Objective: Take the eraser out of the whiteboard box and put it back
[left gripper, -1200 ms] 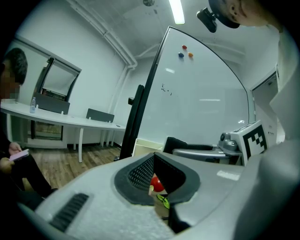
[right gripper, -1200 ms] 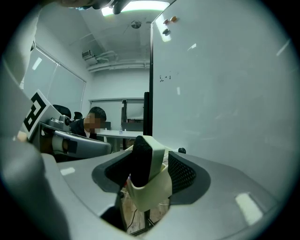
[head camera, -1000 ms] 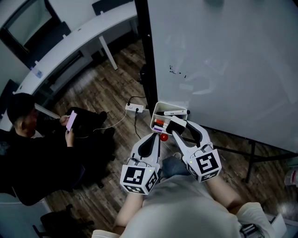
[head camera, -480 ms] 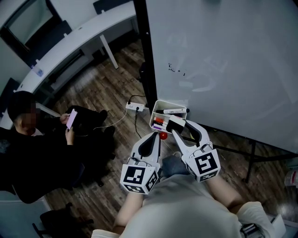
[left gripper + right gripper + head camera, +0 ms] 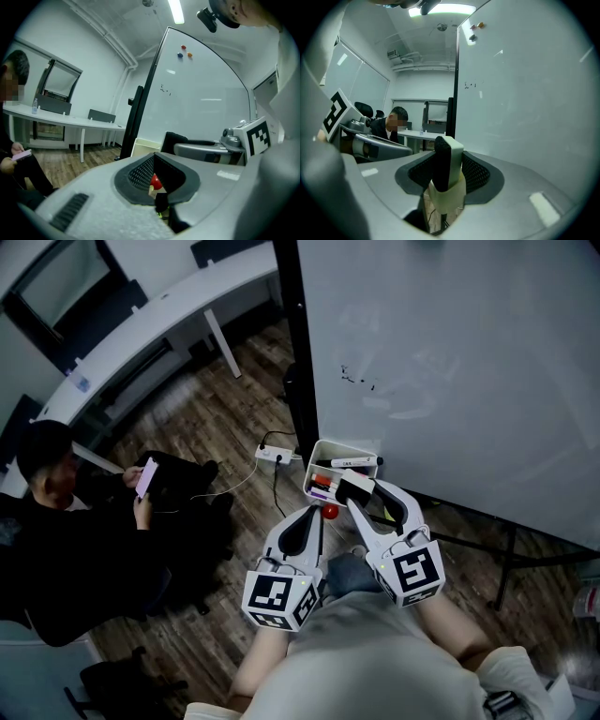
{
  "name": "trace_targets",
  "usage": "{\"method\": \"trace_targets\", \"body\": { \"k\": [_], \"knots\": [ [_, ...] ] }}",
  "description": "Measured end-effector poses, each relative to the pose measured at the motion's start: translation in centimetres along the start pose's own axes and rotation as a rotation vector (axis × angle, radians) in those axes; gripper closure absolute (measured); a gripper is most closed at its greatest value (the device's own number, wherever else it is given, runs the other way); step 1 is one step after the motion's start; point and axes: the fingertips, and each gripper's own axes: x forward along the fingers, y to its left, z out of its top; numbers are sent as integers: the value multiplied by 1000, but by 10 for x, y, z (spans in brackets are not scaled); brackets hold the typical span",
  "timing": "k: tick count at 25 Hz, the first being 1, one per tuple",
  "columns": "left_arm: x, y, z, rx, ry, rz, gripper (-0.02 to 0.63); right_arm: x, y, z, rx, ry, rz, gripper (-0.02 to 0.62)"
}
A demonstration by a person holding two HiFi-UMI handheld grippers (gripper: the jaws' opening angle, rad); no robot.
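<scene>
Closest in the head view, the two marker cubes sit side by side above the person's own pale sleeves. Ahead of them, the left tool [image 5: 317,521] has its jaws narrow, nearly together. A small red thing [image 5: 329,513] shows at their tips, and I cannot tell whether they pinch it. Just to its right, the right tool [image 5: 359,498] stands much wider and grips the eraser [image 5: 448,159] upright between its pads, with the black felt face on one side and the white back on the other. The eraser is held just above the near edge of the whiteboard box [image 5: 314,470], which hangs at the lower corner of the whiteboard [image 5: 450,362]. Markers [image 5: 322,488] lie inside the box.

Beyond it, a black post [image 5: 292,343] runs up the board's left edge. A white power strip [image 5: 275,456] lies on the wooden floor [image 5: 206,418]. Farther left, a seated person [image 5: 66,540] in dark clothes holds a phone [image 5: 145,477]. Behind them stretches a long white desk [image 5: 141,334].
</scene>
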Motion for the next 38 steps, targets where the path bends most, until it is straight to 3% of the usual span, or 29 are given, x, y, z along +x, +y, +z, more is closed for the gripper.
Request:
{"method": "trace_targets", "body": {
  "k": [38],
  "knots": [
    [-34, -19, 4, 21, -41, 27, 601, -33, 14, 44, -38, -123, -7, 422]
  ]
}}
